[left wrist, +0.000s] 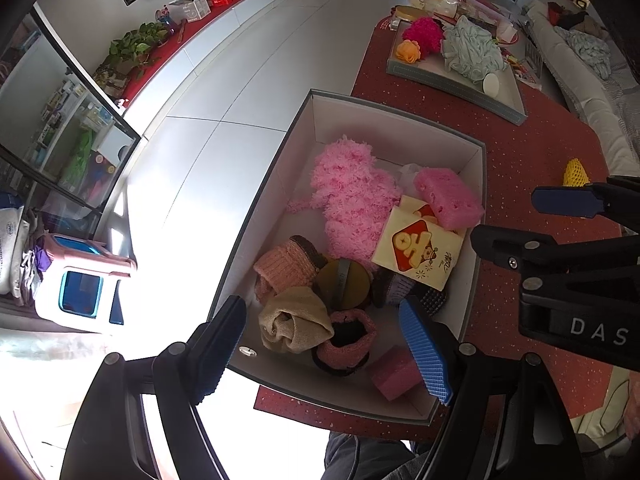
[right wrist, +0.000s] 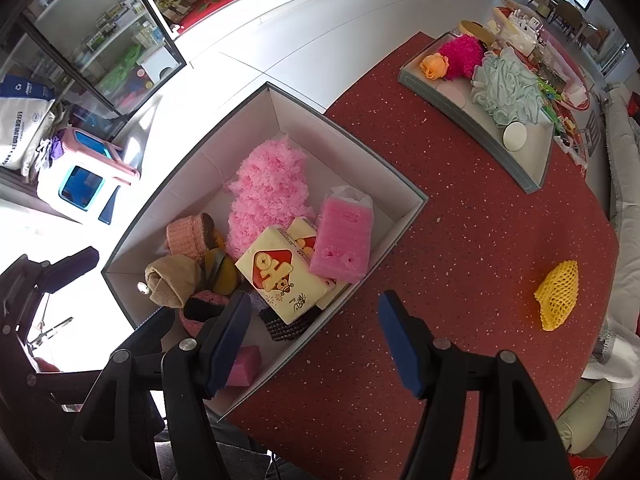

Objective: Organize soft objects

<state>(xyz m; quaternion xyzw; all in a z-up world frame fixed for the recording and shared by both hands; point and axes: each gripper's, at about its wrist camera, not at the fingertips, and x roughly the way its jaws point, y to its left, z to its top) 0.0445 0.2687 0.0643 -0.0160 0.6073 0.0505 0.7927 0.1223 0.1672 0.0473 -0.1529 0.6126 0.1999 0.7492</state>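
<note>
Left tool (left wrist: 328, 352): released, empty, above grey cardboard box (left wrist: 304, 120); right tool (right wrist: 316, 344) likewise. Risk: box, apparently overhanging red bench (right wrist: 460, 240), tips if nudged.

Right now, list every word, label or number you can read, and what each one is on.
"DAS": white letters on the right gripper body, cut off at the picture's edge.
Tissue pack: large stylised red-and-yellow character, not legible; small script beneath it too small to read.
White bag: blue print, too blurred to read.
Boxes on the far counter: print too small to read.
</note>
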